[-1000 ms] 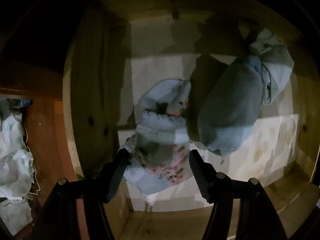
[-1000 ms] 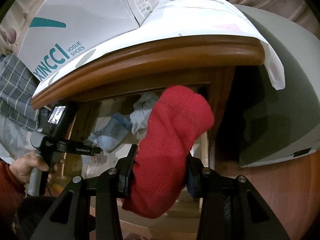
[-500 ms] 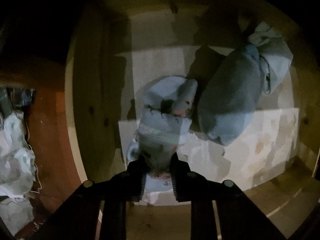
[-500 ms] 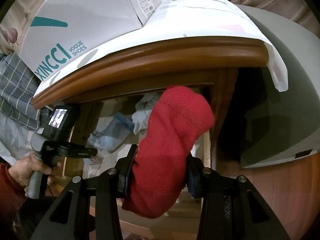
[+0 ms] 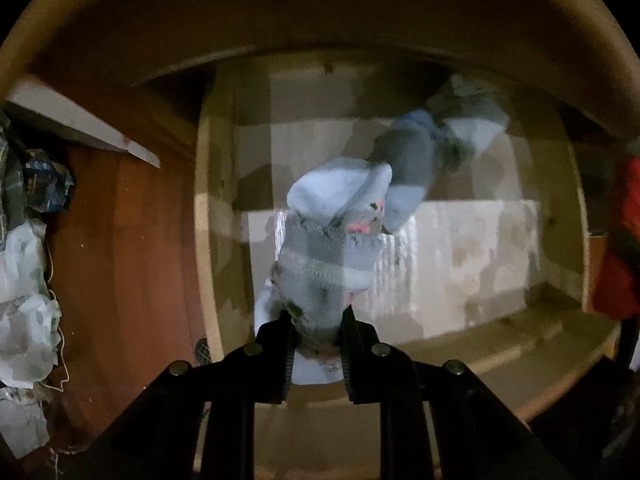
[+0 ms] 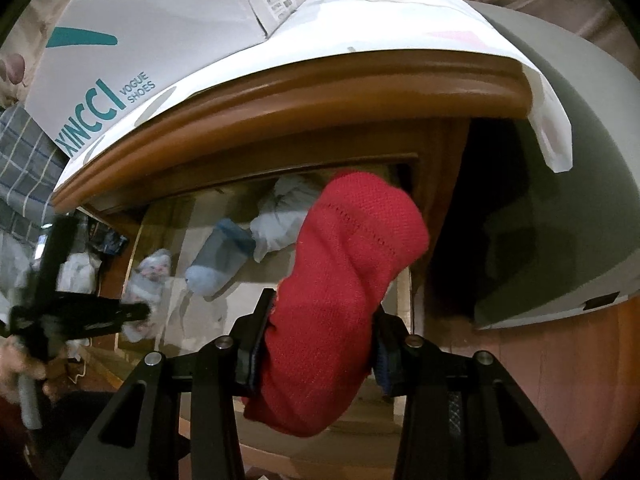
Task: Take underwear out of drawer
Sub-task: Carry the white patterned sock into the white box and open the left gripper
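The left gripper (image 5: 318, 334) points down into the open wooden drawer (image 5: 208, 240); its jaws are pinching a rolled, pale blue-grey bundle with a small pink floral print (image 5: 332, 248), clamped near its lower end so that most of the roll sticks out ahead of the black fingers (image 5: 280, 344); the bundle seems to hang clear of the drawer's pale lining, though motion blur makes that hard to judge; behind it, toward the far right corner of the drawer, lie a grey-and-blue rolled bundle (image 5: 408, 172) and a lighter knotted piece (image 5: 472, 128), touching each other; left of the drawer, reddish wood (image 5: 132, 248) and crumpled white fabric (image 5: 24, 292) fill the edge of the view

The right gripper (image 6: 320, 344) is held in front of the drawer, angled downward; its jaws are closed on a red knitted roll (image 6: 344, 292), which bulges wide between them and hides the right part of the drawer; from this side the floral bundle (image 6: 152, 276) shows at the left gripper (image 6: 136, 314), blurred, with the person's hand (image 6: 20, 364) on its handle at the frame's left edge; the grey-and-blue roll (image 6: 220, 260) and the pale knotted piece (image 6: 284, 216) rest inside the drawer beyond; above, the brown cabinet top (image 6: 320, 92) carries a white cloth (image 6: 400, 12) and a white shoe box printed with teal lettering (image 6: 152, 24); a grey surface (image 6: 560, 200) stands just to the right
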Motion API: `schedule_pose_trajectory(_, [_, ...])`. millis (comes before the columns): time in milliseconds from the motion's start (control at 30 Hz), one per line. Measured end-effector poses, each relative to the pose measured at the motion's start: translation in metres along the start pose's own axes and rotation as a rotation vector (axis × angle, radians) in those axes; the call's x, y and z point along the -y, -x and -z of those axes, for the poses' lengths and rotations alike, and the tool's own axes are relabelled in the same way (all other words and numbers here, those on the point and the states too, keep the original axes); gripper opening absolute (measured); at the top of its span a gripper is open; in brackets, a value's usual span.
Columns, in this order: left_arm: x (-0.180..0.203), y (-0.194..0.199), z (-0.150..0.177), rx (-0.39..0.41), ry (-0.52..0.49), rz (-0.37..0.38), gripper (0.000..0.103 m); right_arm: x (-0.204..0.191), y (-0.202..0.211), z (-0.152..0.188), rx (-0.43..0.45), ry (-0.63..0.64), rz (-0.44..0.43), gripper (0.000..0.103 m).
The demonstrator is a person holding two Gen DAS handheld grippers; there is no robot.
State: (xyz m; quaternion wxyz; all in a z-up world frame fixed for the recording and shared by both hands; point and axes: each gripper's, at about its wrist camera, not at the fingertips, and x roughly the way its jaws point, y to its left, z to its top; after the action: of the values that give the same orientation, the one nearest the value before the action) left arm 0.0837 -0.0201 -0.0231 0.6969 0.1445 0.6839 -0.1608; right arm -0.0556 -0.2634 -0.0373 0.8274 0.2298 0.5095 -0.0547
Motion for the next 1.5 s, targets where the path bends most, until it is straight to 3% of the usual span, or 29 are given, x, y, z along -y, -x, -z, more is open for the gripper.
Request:
schedule_pose_trajectory(233, [-0.003,0.056,0.027,0.109,-0.014,0.028,0.019,-0.002,-0.003,0.001,-0.022,0.007,0.024,0.039])
schedule_pose_trajectory(467, [-0.016,0.122,0.049,0.248,-0.023,0.006,0.019,-0.006,-0.010,0.003,-0.033,0.012,0.057,0.039])
schedule_pose_trajectory(833, [-0.033,0.245,0.056,0.491,-0.004,0.019,0.019,-0.006,-0.022,0.007,-0.049,0.011,0.106,0.039])
schedule_pose_trajectory(1133, [-0.036,0.332,0.008,0.655,-0.007,-0.010,0.019,-0.003,-0.023,0.007,-0.053,0.003,0.114,0.039])
schedule_pose_trajectory(1267, [-0.030,0.343,-0.026,0.670,-0.016,-0.047,0.019,0.000,-0.020,0.008,-0.051,0.000,0.114,0.039])
schedule_pose_trajectory(1500, [-0.014,0.323,-0.080,0.633,-0.015,-0.068,0.019,0.003,-0.020,0.008,-0.056,-0.011,0.105,0.039])
